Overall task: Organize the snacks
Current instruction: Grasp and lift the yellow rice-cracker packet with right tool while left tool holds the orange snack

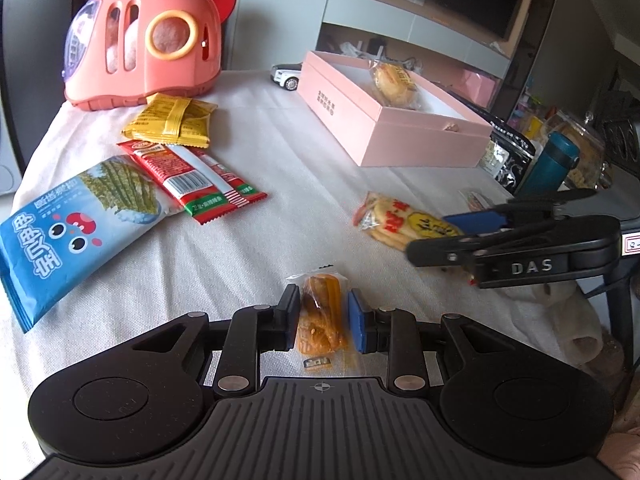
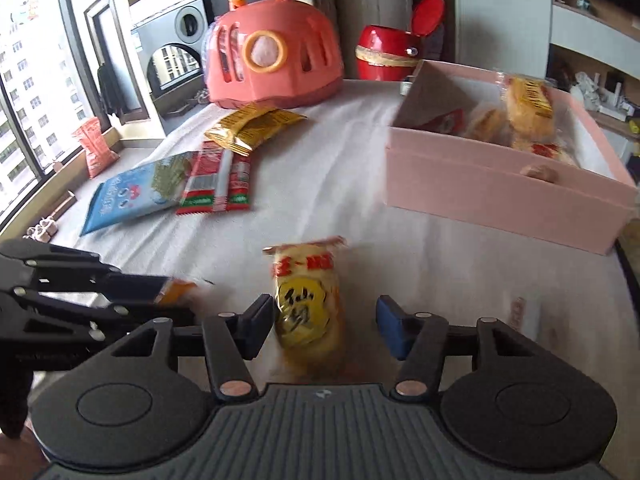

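Note:
My left gripper point(image 1: 324, 316) is shut on a small orange pastry packet point(image 1: 320, 320) just above the white cloth. It shows at the left of the right wrist view point(image 2: 176, 292). My right gripper point(image 2: 326, 326) is open, its jaws on either side of a yellow rice cracker packet point(image 2: 308, 300) on the table; that packet also shows in the left wrist view point(image 1: 400, 220). The open pink box point(image 1: 380, 120) holds wrapped snacks point(image 2: 528, 108). A blue seaweed bag point(image 1: 68, 232), a red packet point(image 1: 192, 176) and a yellow packet point(image 1: 172, 120) lie at the left.
A pink toy carrier point(image 1: 144, 40) stands at the table's back left. A red tin point(image 2: 388, 56) sits behind the box. A toy car point(image 1: 286, 76) is by the box's far corner. A teal bottle point(image 1: 552, 164) and bags crowd the right edge.

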{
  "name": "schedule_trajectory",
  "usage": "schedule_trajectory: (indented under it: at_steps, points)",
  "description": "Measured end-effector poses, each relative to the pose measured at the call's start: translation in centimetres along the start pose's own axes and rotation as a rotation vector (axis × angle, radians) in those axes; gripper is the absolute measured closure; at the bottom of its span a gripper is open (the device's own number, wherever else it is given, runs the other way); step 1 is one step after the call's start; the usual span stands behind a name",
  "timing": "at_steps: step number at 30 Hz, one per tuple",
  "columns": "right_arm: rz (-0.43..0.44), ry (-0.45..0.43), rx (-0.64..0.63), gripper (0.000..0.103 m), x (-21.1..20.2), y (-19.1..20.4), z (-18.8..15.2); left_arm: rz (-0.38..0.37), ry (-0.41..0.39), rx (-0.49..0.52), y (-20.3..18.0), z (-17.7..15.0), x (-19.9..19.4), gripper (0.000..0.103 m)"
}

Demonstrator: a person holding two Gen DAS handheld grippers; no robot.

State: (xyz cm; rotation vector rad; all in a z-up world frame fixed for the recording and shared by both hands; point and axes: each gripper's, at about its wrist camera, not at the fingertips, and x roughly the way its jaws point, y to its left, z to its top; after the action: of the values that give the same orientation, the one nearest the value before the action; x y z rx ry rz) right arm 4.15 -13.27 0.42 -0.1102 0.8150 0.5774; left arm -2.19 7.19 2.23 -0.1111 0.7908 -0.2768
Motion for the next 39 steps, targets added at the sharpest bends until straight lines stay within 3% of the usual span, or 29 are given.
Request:
schedule_trajectory:
  at_steps: [12, 15, 18, 22, 26, 30, 33, 36, 39]
  points:
    - [-0.02, -0.02, -0.093, 0.046, 1.6, 1.9, 1.0, -0.006, 0.025, -0.002, -0.2, -0.5, -0.5, 0.072]
    - [0.003, -0.011, -0.136, 0.066, 0.7, 2.6, 0.7, 0.0, 0.026, -0.005, -0.5, -0.6, -0.8, 0.073]
    - [0.021, -0.009, -0.145, 0.067, -0.9, 2.5, -0.1, 0.005, 0.022, 0.003, -1.2, -0.8, -1.1, 0.077]
    - [0.039, -0.035, -0.121, 0.069, -4.6, 1.3, -0.8, -0.057, -0.021, 0.008, -2.0, -0.1, -2.7, 0.078]
    - [0.014, -0.219, -0.065, 0.069, -11.8, -0.7, 2.0, -0.126, -0.179, 0.041, -3.3, 4.5, -7.0, 0.078]
    - [-0.099, -0.502, -0.087, 0.069, -20.2, -1.8, 8.3, -0.127, -0.41, 0.13, -5.5, 12.4, -11.7, 0.078]
    - [-0.163, -0.632, -0.089, 0.069, -24.0, -2.8, 13.5, -0.127, -0.529, 0.124, -6.3, 18.0, -12.3, 0.078]
    - [-0.218, -0.661, -0.078, 0.069, -24.3, -4.2, 17.1, -0.19, -0.501, 0.063, -5.4, 22.6, -8.9, 0.078]
    - [-0.223, -0.614, -0.038, 0.069, -22.2, -6.2, 18.6, -0.231, -0.4, -0.023, -3.9, 24.5, -2.5, 0.078]
